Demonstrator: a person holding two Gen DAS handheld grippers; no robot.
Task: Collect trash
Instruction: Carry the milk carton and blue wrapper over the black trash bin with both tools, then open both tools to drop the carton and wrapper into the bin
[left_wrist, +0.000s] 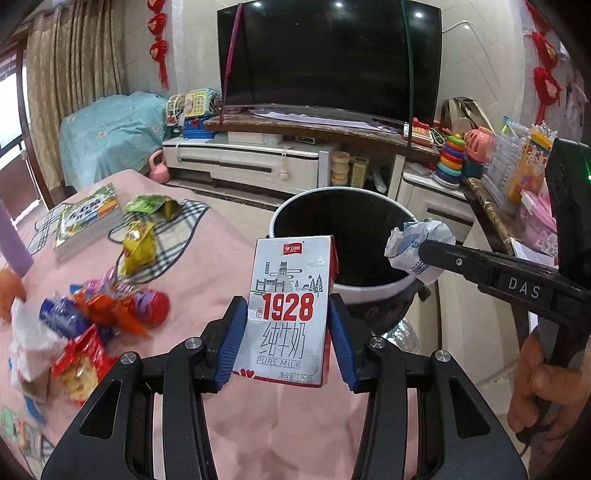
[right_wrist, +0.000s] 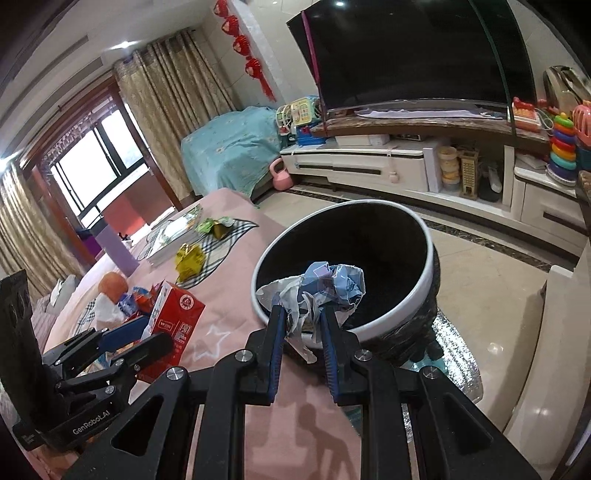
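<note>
My left gripper (left_wrist: 287, 319) is shut on a small white and red milk carton (left_wrist: 288, 306) marked 1928, held upright over the pink table near the bin. My right gripper (right_wrist: 303, 314) is shut on a crumpled white and blue wrapper (right_wrist: 327, 286), held over the near rim of the round black bin with a white rim (right_wrist: 399, 266). In the left wrist view the right gripper (left_wrist: 424, 254) holds the wrapper (left_wrist: 417, 242) at the bin's (left_wrist: 369, 286) right rim. In the right wrist view the left gripper (right_wrist: 147, 332) and its carton (right_wrist: 177, 314) sit at lower left.
Several snack wrappers (left_wrist: 92, 314) lie on the pink tablecloth (left_wrist: 207, 266) at left, with a yellow packet (left_wrist: 138, 249), a green packet (left_wrist: 153, 205) and a book (left_wrist: 90, 218) farther back. A TV stand (left_wrist: 258, 162) and toy-covered shelves (left_wrist: 491, 158) stand behind the bin.
</note>
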